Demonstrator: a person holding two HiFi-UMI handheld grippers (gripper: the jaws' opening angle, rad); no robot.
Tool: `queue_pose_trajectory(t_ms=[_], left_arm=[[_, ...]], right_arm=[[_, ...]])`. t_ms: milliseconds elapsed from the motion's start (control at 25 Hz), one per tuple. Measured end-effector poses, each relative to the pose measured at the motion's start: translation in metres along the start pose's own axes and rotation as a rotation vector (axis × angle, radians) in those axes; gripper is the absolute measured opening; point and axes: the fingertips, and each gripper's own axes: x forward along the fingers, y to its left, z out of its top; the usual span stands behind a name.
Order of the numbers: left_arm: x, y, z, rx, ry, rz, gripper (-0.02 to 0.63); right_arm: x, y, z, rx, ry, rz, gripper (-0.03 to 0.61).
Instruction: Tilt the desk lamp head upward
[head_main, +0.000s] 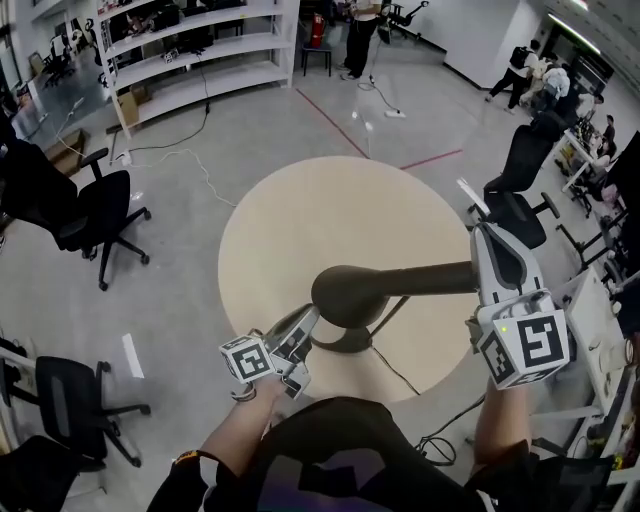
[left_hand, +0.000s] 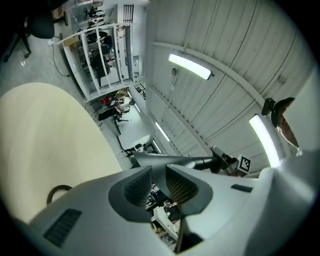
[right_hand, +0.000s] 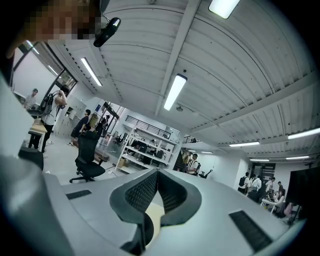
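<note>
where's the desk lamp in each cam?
Head view: desk lamp at centre, standing on the round table.
Left gripper view: its long dark bar runs across the middle, just beyond the open left claw.
Right gripper view: not clearly in it; only a dark sliver low between the jaws.
Shared landmark: the cream round table, at left in the left gripper view, a patch between the jaws in the right.

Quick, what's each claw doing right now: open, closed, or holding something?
Left claw: open a little, nothing in the gap.
Right claw: closed, holding nothing.
</note>
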Motion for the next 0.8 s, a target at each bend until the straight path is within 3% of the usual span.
queue_pose_trajectory(t_ms=[320, 520, 600, 720, 800], left_arm=[[-0.002, 0.008, -0.002, -0.034, -0.005, 0.013, 0.118], [0.004, 0.006, -0.010, -0.222, -0.030, 0.016, 0.124], [0.005, 0.005, -0.011, -0.224, -0.033, 0.008, 0.124], [0.009, 0.007, -0.012, -0.137, 0.002, 0.002, 0.151], [0.015, 0.003, -0.017, -0.170, 0.004, -0.020, 0.156]], right_arm=[[0.007, -0.007, -0.012, 0.007, 0.035, -0.010, 0.014], [0.010, -0.016, -0.012, 0.029, 0.038, -0.011, 0.014], [0.011, -0.016, -0.012, 0.030, 0.038, -0.005, 0.014], [0.012, -0.015, -0.010, 0.023, 0.032, 0.012, 0.014], [0.012, -0.015, -0.011, 0.019, 0.031, 0.025, 0.014]])
